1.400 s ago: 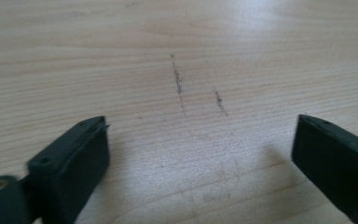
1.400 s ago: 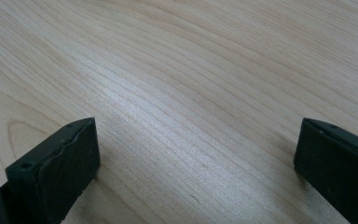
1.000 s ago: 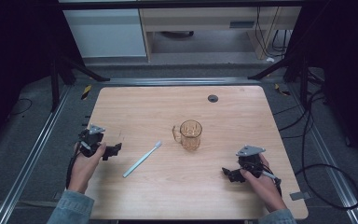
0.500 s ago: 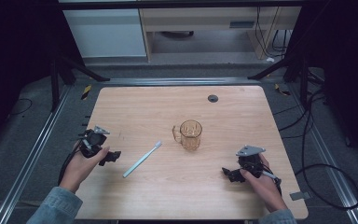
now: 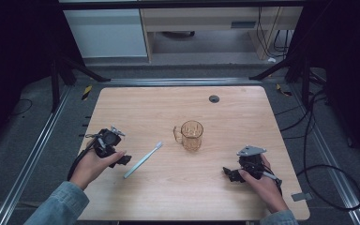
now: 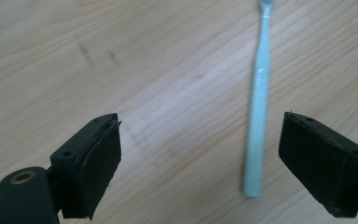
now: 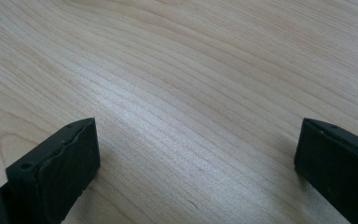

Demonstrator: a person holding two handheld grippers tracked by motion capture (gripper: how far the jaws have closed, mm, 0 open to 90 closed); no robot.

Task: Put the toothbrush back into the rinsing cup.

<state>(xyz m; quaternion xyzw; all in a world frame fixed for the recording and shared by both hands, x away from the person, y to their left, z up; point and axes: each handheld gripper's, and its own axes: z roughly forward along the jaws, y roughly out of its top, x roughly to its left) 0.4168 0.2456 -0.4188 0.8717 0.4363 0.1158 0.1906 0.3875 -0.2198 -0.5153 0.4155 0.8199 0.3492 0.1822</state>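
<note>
1. We look down on a pale wooden bench (image 5: 136,108) in a dark room.
2. Our left gripper (image 6: 200,158) holds its jaws wide and empty, the toothbrush (image 6: 257,116) lying flat between them, nearer one jaw (probably lined up for a pinch).
3. Our right gripper (image 7: 196,163) rests with jaws wide, bare wood between.
4. The amber mug (image 5: 191,135) stands upright, apparently empty.

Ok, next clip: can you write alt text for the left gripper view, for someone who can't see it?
A pale blue toothbrush lies flat on a light wooden table, its handle end between the open black jaws of the left gripper, nearer the jaw at the picture's right and touching neither. Its brush end runs off the top edge.
</note>
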